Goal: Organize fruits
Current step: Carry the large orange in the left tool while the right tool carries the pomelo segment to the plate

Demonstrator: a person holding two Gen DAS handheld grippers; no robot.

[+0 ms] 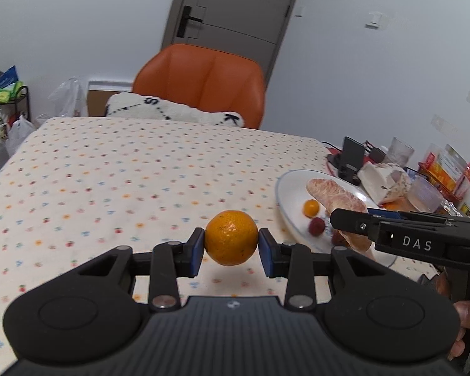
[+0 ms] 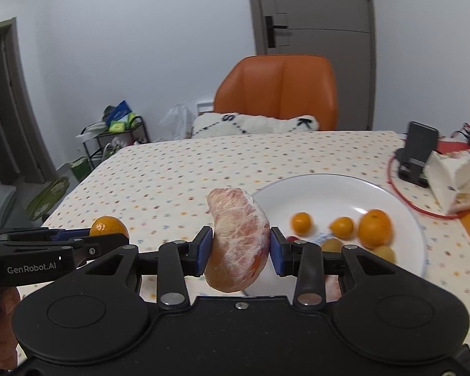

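Pinching a round orange [image 1: 231, 237] between its blue pads, the left gripper [image 1: 232, 247] holds the fruit clear above the spotted tablecloth [image 1: 134, 169], toward the table's near edge. Beside it, the right gripper [image 2: 239, 250] is clamped on a plastic-wrapped pomelo segment [image 2: 238, 239], pink, curved and standing on end between the jaws, just off the left rim of the white plate [image 2: 401, 200].

On that plate lie several small oranges, among them a larger one [image 2: 375, 228] and a kumquat-sized one [image 2: 301, 223], along with a couple of pale yellowish fruits and a small red one [image 1: 316, 226]. The plate sits near the table's right edge.

Two risks stand out, as I judge it. The wrap on the segment looks slick and the piece is held only across its middle, so it could rotate or slip out if tilted on the way down. The orange is gripped at two small points on a round skin; a bump between the two tools, which are close side by side, could roll it free and send it across the cloth. Dropping either onto the plate could also scatter the loose small fruit.

Farther right, a phone stand [image 2: 418, 153], a red cable and a torn white package [image 2: 454, 181] crowd the table's right edge. Beyond the far edge are a white cushion [image 2: 253, 125], an orange chair [image 2: 279, 87], a grey door and a cluttered wire rack [image 2: 116, 138] against pale walls.
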